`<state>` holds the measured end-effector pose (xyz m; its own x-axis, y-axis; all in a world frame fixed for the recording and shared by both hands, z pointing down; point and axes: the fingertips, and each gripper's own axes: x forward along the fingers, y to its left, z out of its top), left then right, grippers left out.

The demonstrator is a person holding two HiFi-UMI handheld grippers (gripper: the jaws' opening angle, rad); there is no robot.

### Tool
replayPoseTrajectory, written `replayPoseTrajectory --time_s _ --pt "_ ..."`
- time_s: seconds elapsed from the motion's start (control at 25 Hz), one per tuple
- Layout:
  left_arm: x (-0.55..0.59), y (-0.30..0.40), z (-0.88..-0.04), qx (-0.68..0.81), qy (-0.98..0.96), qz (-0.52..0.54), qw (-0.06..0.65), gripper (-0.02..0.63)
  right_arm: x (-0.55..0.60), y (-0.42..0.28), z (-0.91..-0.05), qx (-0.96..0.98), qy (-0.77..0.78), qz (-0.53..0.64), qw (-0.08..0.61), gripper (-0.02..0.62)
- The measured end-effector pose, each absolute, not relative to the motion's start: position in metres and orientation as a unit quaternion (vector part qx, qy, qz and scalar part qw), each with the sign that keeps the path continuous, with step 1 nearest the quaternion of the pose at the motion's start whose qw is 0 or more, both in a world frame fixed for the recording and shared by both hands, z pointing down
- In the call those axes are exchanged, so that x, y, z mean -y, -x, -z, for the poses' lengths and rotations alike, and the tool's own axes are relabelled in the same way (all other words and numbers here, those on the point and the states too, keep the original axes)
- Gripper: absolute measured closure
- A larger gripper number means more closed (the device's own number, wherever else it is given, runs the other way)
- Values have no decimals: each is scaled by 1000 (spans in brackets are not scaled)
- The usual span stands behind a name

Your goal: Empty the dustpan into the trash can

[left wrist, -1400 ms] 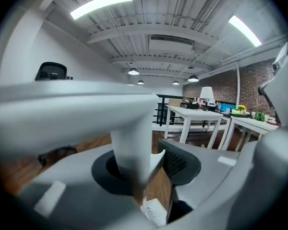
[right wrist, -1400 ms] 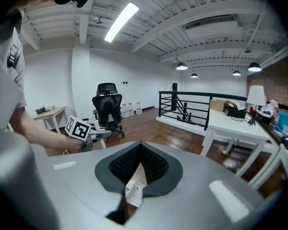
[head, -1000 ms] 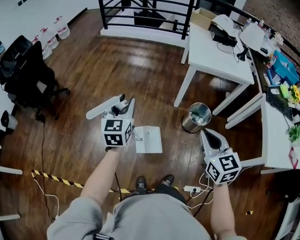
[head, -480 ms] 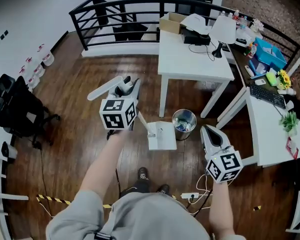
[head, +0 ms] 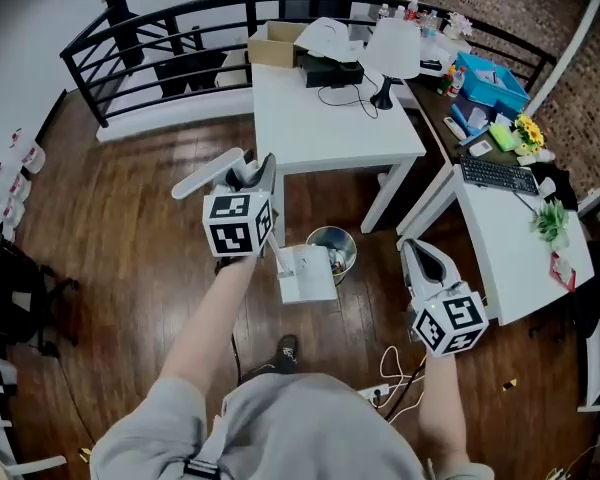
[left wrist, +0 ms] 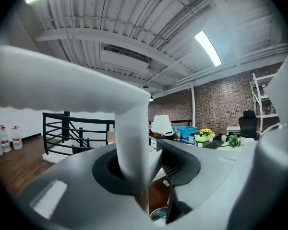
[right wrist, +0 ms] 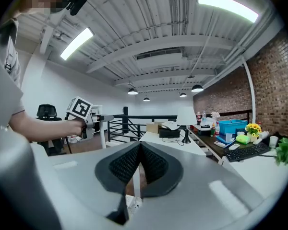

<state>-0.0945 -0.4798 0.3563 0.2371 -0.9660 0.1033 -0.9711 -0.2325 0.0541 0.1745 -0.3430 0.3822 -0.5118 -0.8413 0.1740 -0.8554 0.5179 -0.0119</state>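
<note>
My left gripper point(head: 255, 176) is shut on the long white handle point(head: 212, 176) of the dustpan. The handle point(left wrist: 132, 162) crosses between its jaws in the left gripper view. The white pan point(head: 305, 274) hangs below that gripper, its right edge against the left rim of the round metal trash can point(head: 332, 244). The can stands on the wood floor and holds some rubbish; its rim point(left wrist: 158, 215) shows low in the left gripper view. My right gripper point(head: 417, 251) hovers right of the can, pads together, nothing in them. In the right gripper view its jaws point(right wrist: 138, 152) point toward the left gripper point(right wrist: 81, 110).
A white table point(head: 335, 118) stands just behind the can, one leg point(head: 280, 200) close to the handle. A black railing point(head: 160, 38) runs along the back. A cluttered desk with a keyboard point(head: 498, 175) is at the right. Cables and a power strip point(head: 380, 393) lie near the person's shoe point(head: 288, 348).
The person has walked to the trash can and turned. The dustpan, first well left of the can, now meets its left rim. Both grippers travelled along, their jaws looking unchanged.
</note>
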Motion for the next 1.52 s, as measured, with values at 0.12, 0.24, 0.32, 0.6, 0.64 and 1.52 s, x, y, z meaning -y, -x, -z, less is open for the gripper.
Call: replayPoseTrajectory --time_s 0.12,0.24,0.32,0.6,0.64,1.52 --pt "518 86 -362 602 -796 -32 48 462 365 -175 -383 855 -510 -52 73 597" --pt "561 80 -356 605 -795 -34 37 468 390 -177 -389 848 -520 -62 78 597" --pt "588 71 -353 606 -794 -43 32 468 404 -182 -392 845 -523 -70 81 597" --pt "675 -14 -348 581 -810 -80 3 471 467 -242 -403 837 -537 -83 69 597" --pt "687 -28 -349 581 -809 -87 1 471 480 -253 -404 838 -535 -82 66 597" --pt "871 -237 -408 585 -782 -215 -28 479 653 -459 -428 845 -520 -119 44 597"
